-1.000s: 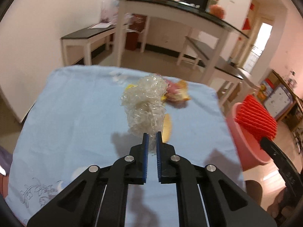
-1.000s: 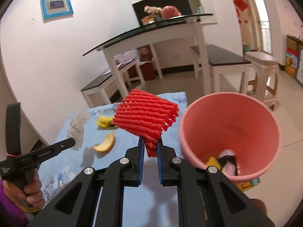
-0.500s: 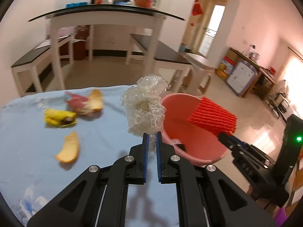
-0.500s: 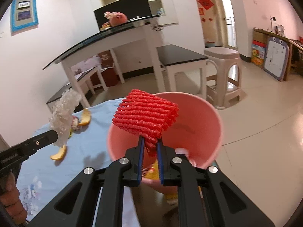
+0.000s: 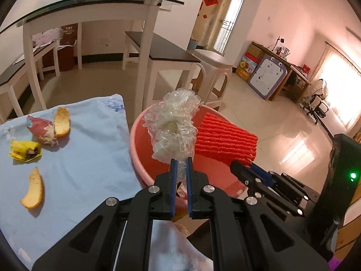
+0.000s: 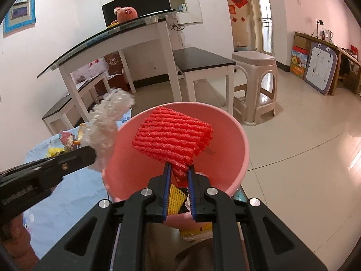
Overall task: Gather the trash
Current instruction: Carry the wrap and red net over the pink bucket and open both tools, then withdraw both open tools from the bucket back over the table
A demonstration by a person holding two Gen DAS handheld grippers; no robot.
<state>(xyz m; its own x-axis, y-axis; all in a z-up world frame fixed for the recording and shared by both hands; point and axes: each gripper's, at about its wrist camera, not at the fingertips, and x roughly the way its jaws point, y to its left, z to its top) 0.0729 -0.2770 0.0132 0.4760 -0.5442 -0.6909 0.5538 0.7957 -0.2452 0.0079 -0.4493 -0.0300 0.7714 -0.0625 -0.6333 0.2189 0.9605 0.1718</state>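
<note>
Both tools hold trash over our bin (image 6: 239, 135): left tool (image 5: 180, 164) grips plastic (image 5: 173, 126), right tool (image 6: 178, 169) foam net (image 6: 173, 135); four scraps (image 5: 33, 188) remain on the desk (image 5: 90, 158).

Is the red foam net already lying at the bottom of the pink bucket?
No, the red foam net hangs above the pink bucket, pinched in the right tongs.

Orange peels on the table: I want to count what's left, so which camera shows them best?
The left wrist view: two orange peels lie in plain sight on the blue tablecloth. In the right wrist view the bubble wrap and left hand-held gripper hide most of them.
</note>
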